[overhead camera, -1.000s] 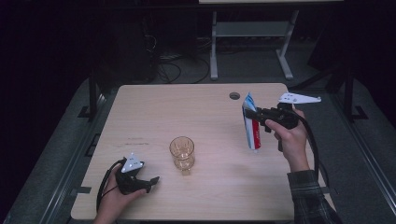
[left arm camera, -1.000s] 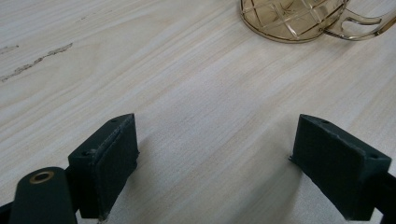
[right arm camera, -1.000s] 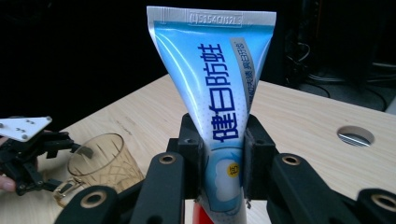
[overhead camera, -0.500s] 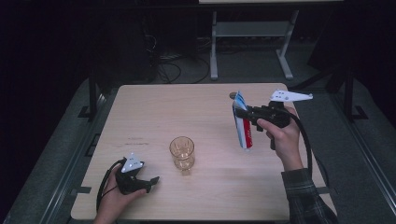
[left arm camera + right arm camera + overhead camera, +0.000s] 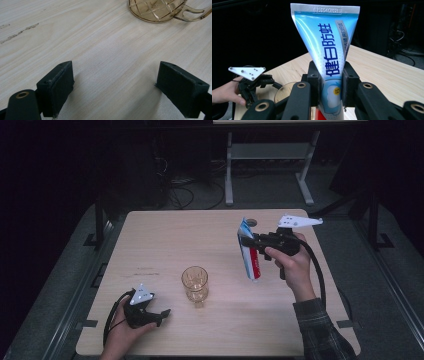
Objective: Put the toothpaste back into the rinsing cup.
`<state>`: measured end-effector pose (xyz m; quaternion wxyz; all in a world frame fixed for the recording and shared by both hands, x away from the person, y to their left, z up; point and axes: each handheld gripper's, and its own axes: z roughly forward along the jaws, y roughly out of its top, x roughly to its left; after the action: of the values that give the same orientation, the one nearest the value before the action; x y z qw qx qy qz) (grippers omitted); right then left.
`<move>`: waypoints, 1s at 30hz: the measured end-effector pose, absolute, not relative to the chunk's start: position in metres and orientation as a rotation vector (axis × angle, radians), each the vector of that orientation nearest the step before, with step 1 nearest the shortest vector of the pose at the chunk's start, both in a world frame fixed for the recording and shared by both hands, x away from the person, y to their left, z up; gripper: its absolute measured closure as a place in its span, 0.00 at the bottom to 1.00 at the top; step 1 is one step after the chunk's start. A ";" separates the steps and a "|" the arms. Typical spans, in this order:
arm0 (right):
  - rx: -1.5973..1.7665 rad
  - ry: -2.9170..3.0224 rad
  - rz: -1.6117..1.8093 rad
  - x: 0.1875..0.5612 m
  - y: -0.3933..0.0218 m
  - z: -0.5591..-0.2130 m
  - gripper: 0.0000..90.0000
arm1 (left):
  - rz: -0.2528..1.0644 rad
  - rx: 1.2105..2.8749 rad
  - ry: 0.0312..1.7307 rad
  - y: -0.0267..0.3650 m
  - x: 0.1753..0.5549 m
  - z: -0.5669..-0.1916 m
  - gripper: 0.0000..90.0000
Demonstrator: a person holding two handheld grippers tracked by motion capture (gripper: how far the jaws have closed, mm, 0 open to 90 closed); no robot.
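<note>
**Toothpaste tube lifted, glass mug waiting**

The right claw (image 5: pixel 256 241) is clamped on a toothpaste tube (image 5: pixel 249 254), and in the high view the tube hangs clear of the surface (image 5: pixel 165 235), crimped end up and cap end slanting down toward the person. In the right gripper view the two black jaws press the tube (image 5: pixel 329 60) from either side at about its middle, with the flat crimped seal standing above them. The grip looks firm and square.

The left claw (image 5: pixel 161 314) rests low at the near left corner of the surface, held in the person's left hand (image 5: pixel 122 332). Its jaws stand wide apart with nothing between them, as the left gripper view shows over bare wood. Just beyond them sits the base of an amber glass mug (image 5: pixel 157 10), handle to one side. In the high view the mug (image 5: pixel 194 283) stands upright between the two claws, well apart from the tube.

The step in hand seems to be the carry: the tube is up and on its way, most likely toward the mug, though the destination is only a guess from how things lie. The next move would call for bringing the tube over the mug's mouth, tipping it closer to upright, and lowering the cap end inside before the jaws let go. The left claw may need to steady the mug.
</note>
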<state>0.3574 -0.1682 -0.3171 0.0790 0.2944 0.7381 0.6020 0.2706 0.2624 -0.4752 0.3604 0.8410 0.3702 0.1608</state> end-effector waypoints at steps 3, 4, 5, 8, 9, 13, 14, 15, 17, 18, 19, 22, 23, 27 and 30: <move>0.858 2.223 1.802 0.357 -0.161 -0.314 0.81 | 0.414 2.168 0.954 0.262 0.271 -0.475 0.14; 0.850 2.225 1.804 0.357 -0.159 -0.314 0.81 | 0.414 2.168 0.954 0.262 0.271 -0.475 0.14; 0.842 2.227 1.808 0.357 -0.157 -0.313 0.81 | 0.414 2.168 0.954 0.262 0.271 -0.475 0.14; 0.824 2.237 1.808 0.358 -0.151 -0.311 0.81 | 0.413 2.169 0.953 0.262 0.271 -0.475 0.14; 0.823 2.239 1.814 0.358 -0.149 -0.310 0.81 | 0.413 2.169 0.952 0.262 0.271 -0.475 0.14; 0.804 2.246 1.813 0.360 -0.143 -0.308 0.81 | 0.412 2.170 0.951 0.262 0.270 -0.475 0.14; 0.808 2.251 1.813 0.360 -0.141 -0.307 0.81 | 0.412 2.170 0.951 0.262 0.270 -0.475 0.14; 0.805 2.253 1.815 0.360 -0.140 -0.307 0.81 | 0.412 2.171 0.949 0.262 0.271 -0.475 0.14; 0.792 2.256 1.816 0.361 -0.136 -0.306 0.81 | 0.412 2.172 0.948 0.262 0.271 -0.475 0.15; 0.789 2.258 1.817 0.361 -0.134 -0.305 0.81 | 0.412 2.173 0.947 0.262 0.271 -0.475 0.14; 0.785 2.260 1.819 0.361 -0.132 -0.305 0.81 | 0.411 2.173 0.946 0.262 0.271 -0.475 0.14; 0.775 2.265 1.820 0.361 -0.129 -0.304 0.81 | 0.411 2.173 0.946 0.262 0.271 -0.475 0.14; 0.767 2.265 1.825 0.362 -0.125 -0.303 0.81 | 0.411 2.174 0.944 0.262 0.271 -0.475 0.14; 0.752 2.276 1.826 0.364 -0.118 -0.302 0.81 | 0.410 2.174 0.943 0.262 0.271 -0.475 0.15; 0.737 2.283 1.830 0.365 -0.113 -0.301 0.81 | 0.410 2.174 0.942 0.262 0.271 -0.475 0.15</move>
<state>0.3647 -0.1130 -0.3008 0.0620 0.2439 0.7550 0.6055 0.2705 0.2623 -0.4751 0.3603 0.8434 0.3655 0.1591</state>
